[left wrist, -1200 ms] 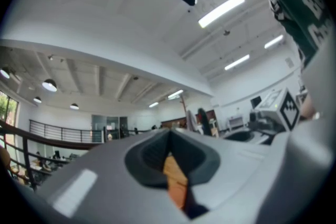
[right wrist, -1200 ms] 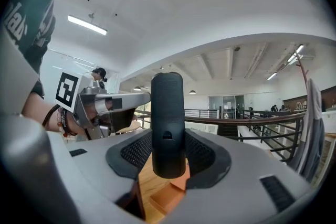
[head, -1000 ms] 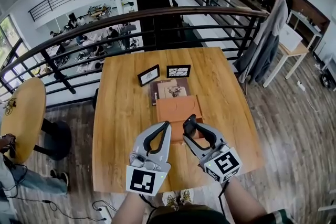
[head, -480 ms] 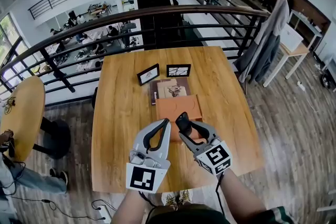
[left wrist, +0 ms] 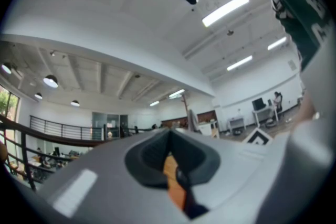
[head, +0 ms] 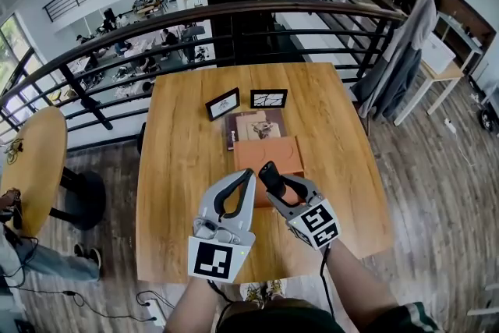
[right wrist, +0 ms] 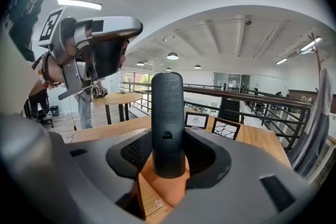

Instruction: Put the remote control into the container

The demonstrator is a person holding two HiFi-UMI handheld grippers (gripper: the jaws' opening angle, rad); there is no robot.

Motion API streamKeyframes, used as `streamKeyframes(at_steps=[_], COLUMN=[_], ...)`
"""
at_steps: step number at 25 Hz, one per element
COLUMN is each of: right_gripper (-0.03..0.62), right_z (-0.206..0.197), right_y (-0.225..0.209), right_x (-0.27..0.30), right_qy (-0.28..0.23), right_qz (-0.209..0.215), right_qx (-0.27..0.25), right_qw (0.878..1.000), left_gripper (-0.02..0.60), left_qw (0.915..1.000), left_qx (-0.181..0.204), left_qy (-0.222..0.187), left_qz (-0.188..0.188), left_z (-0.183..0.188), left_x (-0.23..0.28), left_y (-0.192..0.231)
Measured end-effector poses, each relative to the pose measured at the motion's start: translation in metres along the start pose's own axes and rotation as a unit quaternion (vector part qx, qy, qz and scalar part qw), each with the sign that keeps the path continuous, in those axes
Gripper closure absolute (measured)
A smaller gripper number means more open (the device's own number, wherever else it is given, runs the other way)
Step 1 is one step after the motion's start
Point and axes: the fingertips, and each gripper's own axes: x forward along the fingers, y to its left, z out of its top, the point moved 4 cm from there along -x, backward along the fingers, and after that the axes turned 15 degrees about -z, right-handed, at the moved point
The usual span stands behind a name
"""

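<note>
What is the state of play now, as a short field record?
remote: black, clamped in right gripper, sticking out past the jaws
container: orange, on table, under the remote
left gripper: shut, empty, beside the right
behind container: book, frames
task: remote not yet in container
</note>
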Motion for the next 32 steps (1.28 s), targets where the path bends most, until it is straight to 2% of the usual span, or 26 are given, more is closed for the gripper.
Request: streamKeyframes(at_steps=[5, 15, 27, 32], right_gripper=[0.396, 0.396, 0.396, 0.396], right_z=[-0.011, -0.036, -0.076, -0.087], right_y=[0.001, 0.003, 0.007, 0.005], right_x=[0.01, 0.032, 0.053, 0.06], right_qy=[0.026, 0.069, 0.136, 0.161], right_qz=[0.008, 0.031, 0.071, 0.08], right_qx=[-0.002, -0.042, -0.074, -0.089], right_qw=[1.0, 0.996, 0.985, 0.98], left_gripper=[0.581, 0.581, 0.581, 0.581], left_qw=[1.0, 0.9999, 0.9993, 0.999], left_qx=[0.004, -0.006, 0.011, -0.004], left_qy=[0.002, 0.013, 0.03, 0.028], left_qz=[0.003, 0.009, 0.019, 0.035], left_z=[-0.001, -0.015, -0.029, -0.03], left_x=[0.003, 0.006, 0.005, 0.002], left_y=[0.005, 0.008, 0.019, 0.023])
